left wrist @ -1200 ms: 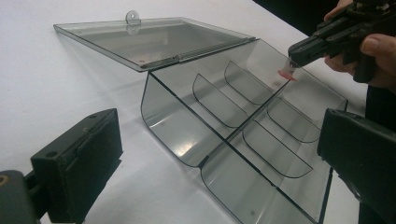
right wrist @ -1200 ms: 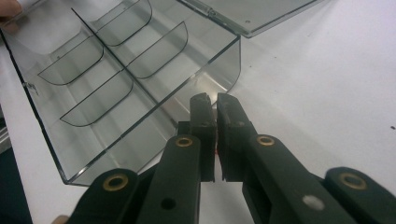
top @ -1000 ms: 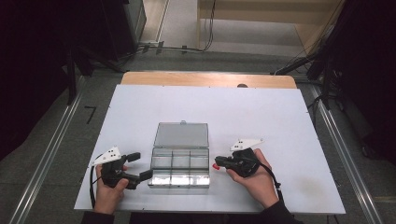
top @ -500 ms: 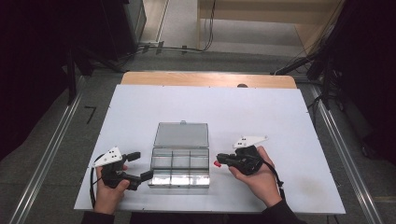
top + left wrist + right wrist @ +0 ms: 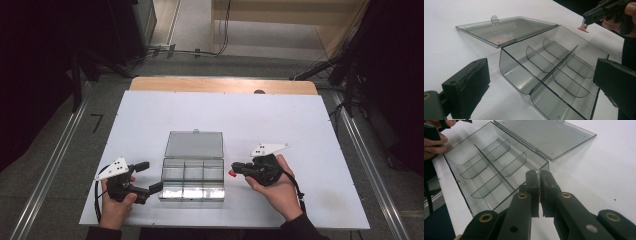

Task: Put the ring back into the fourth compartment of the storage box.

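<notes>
Right hand-held gripper (image 5: 234,170) clamps a small red piece (image 5: 231,173), jaws nearly together, tip just right of the clear smoke-tinted plastic compartment box (image 5: 192,177). Piece too small to identify; red flat base, pale stem in the left gripper view (image 5: 583,28). Box sits near-centre on the white desk (image 5: 300,125), hinged lid (image 5: 194,145) laid flat on the far side, six bays with curved dividers, all empty. Left hand-held gripper (image 5: 152,176), jaws wide apart, brackets the box's near-left corner, probably steadying it.

Step, as judged: carrying piece to a bay. Next: move over a right-hand bay, lower, release. Smooth glossy walls; piece may bounce.
</notes>
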Action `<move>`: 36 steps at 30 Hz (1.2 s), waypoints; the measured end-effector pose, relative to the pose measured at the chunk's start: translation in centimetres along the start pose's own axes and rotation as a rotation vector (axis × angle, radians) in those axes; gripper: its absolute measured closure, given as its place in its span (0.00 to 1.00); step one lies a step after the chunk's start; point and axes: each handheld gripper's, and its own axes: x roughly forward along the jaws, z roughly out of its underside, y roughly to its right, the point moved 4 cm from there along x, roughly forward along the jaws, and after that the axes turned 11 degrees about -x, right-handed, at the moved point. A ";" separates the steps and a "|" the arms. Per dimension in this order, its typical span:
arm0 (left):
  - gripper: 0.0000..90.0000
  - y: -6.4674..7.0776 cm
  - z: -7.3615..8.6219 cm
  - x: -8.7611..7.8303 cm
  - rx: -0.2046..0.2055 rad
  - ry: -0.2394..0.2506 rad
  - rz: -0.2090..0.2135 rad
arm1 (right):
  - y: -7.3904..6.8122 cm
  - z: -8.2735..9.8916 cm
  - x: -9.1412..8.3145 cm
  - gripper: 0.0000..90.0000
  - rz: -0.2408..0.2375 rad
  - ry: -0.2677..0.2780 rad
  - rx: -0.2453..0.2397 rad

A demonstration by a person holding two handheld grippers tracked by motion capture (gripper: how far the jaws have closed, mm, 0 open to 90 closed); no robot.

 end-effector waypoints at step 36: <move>0.01 0.6 -0.5 -0.2 0.005 0.014 0.019 | -1.6 -2.1 0.4 0.94 -0.035 0.021 -0.037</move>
